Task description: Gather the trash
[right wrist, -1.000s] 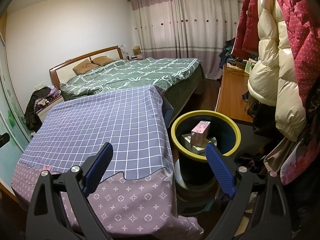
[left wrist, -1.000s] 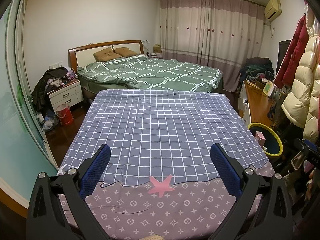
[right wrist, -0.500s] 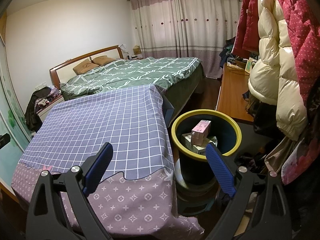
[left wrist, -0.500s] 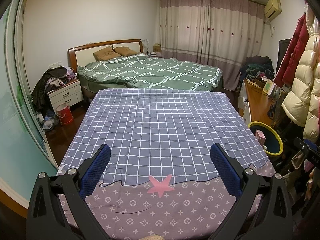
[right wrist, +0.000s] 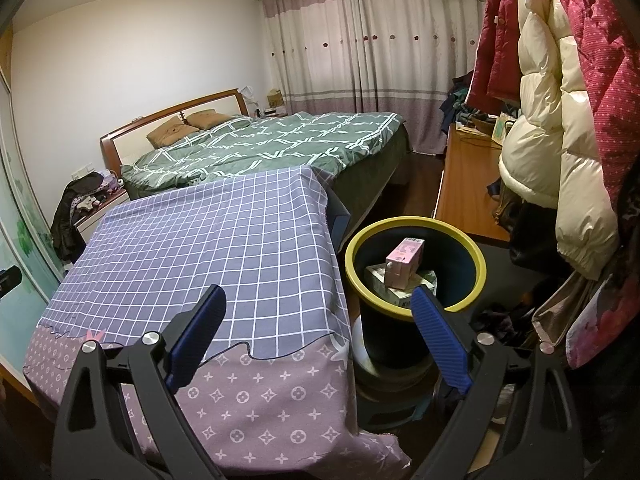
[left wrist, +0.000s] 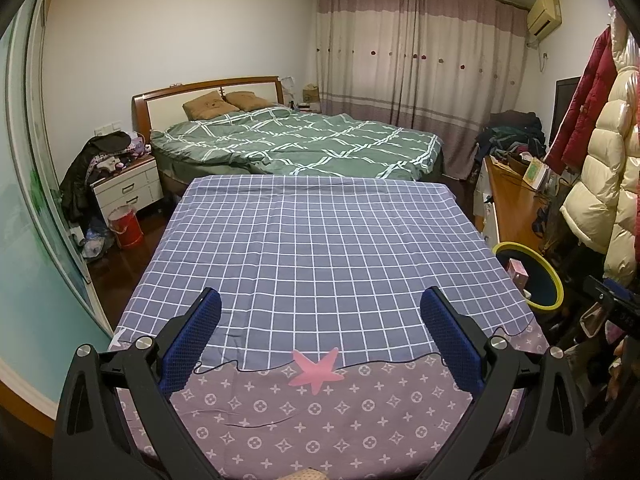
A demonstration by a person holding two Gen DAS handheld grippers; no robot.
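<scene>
The left claw (left wrist: 320,344) hangs released and empty over the near edge of the cloth-draped counter (left wrist: 320,248), its two blue, finely ribbed pads spread wide with only fabric between them; the right claw (right wrist: 316,330) is likewise spread and holds nothing, straddling the counter's right corner and the trash bin (right wrist: 478,276) that stands on the floor just beside it. The bin sits close against the counter, presumably so that rubbish can go over the edge in one short reach. It is a dark round tub with a smooth yellow rim, and inside lie a pink carton (right wrist: 404,266) resting on a pale green box (right wrist: 384,280), both stiff, square-cornered cardboard. The cloth is soft cotton, a blue-grey grid of white lines giving way near the front to a mauve band printed with small floral marks and a pink star (left wrist: 316,370) (no loose trash shows anywhere on it). Collection looks about finished, judging by the filled bin.
</scene>
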